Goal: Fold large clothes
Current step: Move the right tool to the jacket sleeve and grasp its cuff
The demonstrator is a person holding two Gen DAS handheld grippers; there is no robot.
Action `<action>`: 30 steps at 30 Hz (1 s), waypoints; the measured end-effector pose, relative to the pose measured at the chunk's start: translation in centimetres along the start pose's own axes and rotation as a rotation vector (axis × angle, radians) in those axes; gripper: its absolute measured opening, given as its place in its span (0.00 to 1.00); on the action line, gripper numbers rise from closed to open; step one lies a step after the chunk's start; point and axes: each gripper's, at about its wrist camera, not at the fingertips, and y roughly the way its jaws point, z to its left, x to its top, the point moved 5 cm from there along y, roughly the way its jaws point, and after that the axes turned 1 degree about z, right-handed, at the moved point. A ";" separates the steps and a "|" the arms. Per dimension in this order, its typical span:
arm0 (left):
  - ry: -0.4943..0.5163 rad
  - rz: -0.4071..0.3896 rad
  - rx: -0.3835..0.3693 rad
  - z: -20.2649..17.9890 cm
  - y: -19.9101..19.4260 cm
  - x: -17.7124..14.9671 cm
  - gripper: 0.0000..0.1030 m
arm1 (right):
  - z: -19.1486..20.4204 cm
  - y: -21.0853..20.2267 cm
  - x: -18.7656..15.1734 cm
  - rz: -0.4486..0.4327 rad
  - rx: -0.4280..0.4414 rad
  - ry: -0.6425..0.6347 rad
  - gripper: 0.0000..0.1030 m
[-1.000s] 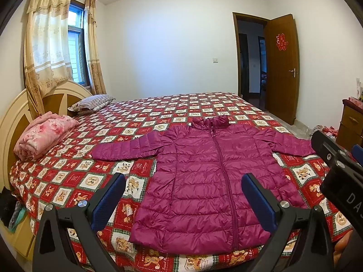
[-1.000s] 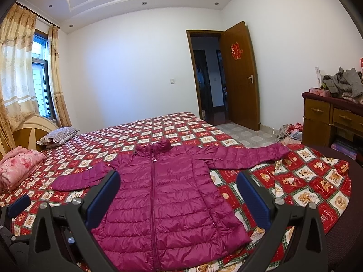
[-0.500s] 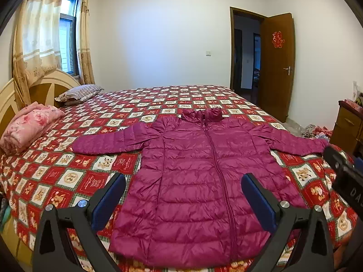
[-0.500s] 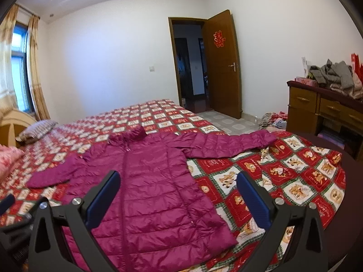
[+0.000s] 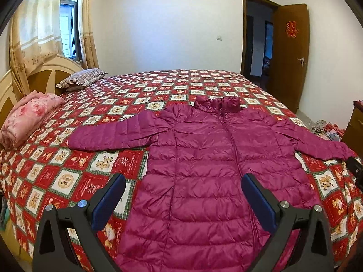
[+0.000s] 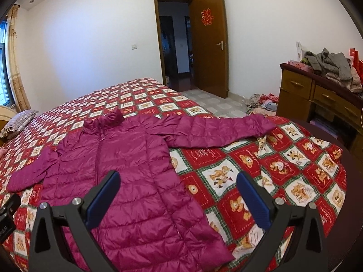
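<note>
Lying flat on the bed (image 5: 95, 163), the zipped purple jacket (image 5: 204, 170) points collar-away; left gripper (image 5: 183, 201) and right gripper (image 6: 178, 198) gape empty; no legible writing.

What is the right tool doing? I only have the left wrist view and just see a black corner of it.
Observer: The right tool is open, with nothing between its fingers. It hangs over the side edge of the jacket.
Operator: Anything in the way by the sleeve on that side?
Observer: The bedspread is rucked into a fold just beside the cuff of the sleeve.
Operator: And what is on top of the dresser?
Observer: A heap of grey clothes lies on the dresser.
</note>
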 end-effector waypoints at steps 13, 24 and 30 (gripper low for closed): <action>0.038 0.011 0.063 3.4 9.3 4.2 0.99 | -6.7 8.0 4.4 0.038 -0.210 0.057 1.00; 0.077 0.081 0.177 6.4 19.9 3.6 0.99 | -15.3 15.2 7.3 0.055 -0.431 0.125 1.00; 0.031 0.104 0.215 7.8 23.3 2.8 0.99 | -20.7 19.6 8.1 0.124 -0.458 0.267 1.00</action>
